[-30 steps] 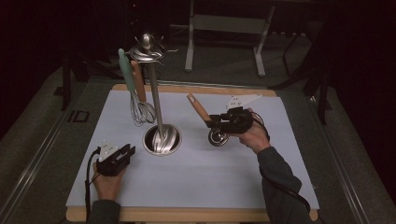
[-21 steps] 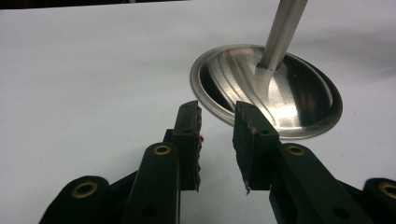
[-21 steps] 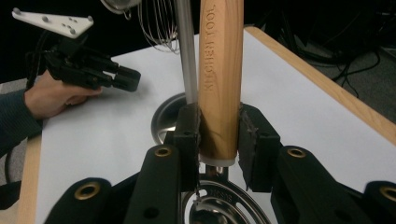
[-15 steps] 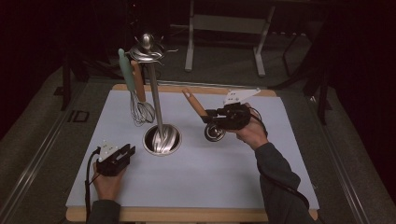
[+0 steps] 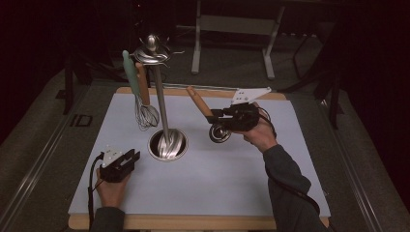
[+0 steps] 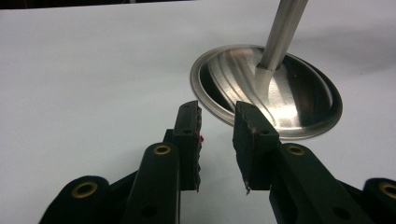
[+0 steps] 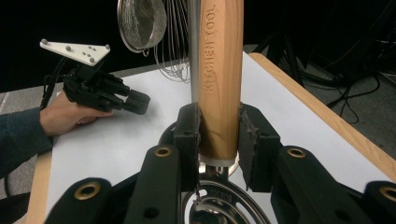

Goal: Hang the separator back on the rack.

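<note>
My right gripper [image 5: 213, 116] is shut on the wooden handle [image 5: 198, 102] of a kitchen tool whose round metal head [image 5: 220, 134] hangs just above the white mat. In the right gripper view both pads clamp that handle [image 7: 220, 70] near its lower end, with the metal head [image 7: 219, 205] below them. A steel utensil stand [image 5: 162, 108] rises from a round base [image 5: 168, 144] at the mat's middle. My left gripper [image 5: 128, 161] rests on the mat left of the base, open and empty; its view shows the gripper [image 6: 217, 126] pointing at the base [image 6: 280, 93].
A whisk [image 5: 146, 116] and a teal-handled tool [image 5: 129, 70] hang from the stand's top. A mesh strainer [image 7: 141, 21] hangs there too. The white mat [image 5: 217, 188] lies on a wooden board [image 5: 193, 223]. Dark floor and metal frame legs lie beyond.
My right gripper has risen a little with the wooden-handled tool, lifting its round head higher above the mat. The left gripper has stayed put.
</note>
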A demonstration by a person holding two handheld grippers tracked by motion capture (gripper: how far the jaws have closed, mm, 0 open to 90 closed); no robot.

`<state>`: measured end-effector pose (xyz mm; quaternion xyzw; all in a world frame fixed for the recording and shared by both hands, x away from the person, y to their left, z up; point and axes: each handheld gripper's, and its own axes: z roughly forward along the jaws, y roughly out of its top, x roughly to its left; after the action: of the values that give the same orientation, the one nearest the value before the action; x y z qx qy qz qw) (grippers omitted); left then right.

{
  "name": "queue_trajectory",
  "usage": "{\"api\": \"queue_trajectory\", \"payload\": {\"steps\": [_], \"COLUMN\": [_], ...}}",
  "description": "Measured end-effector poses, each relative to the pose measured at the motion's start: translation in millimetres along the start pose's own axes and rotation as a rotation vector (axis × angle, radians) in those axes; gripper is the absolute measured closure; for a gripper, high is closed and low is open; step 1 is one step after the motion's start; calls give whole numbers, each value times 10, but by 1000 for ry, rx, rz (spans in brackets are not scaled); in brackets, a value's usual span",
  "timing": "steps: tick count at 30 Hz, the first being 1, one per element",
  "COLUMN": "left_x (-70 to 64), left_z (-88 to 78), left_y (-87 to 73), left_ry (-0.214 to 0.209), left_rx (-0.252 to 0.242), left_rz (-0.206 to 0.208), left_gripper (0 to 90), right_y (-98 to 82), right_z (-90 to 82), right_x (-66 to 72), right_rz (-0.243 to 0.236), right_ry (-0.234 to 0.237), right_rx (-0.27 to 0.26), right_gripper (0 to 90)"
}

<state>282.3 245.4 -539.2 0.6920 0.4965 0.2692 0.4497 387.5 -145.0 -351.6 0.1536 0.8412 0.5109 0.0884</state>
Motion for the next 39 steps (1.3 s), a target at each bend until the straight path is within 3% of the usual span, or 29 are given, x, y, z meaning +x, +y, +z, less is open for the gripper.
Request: {"api": "queue_trajectory", "payload": {"steps": [39], "left_x": [2], "left_z": [-4], "left_y": [-1], "left_ry": [-1], "left_rx": [-2], "left_rz": [0], "left_gripper": [719], "right_y": [309], "right_z": [-25], "right_x": [104], "right_rz": [-57], "right_ry": [44], "right_rx": [-73], "right_gripper": [707]}}
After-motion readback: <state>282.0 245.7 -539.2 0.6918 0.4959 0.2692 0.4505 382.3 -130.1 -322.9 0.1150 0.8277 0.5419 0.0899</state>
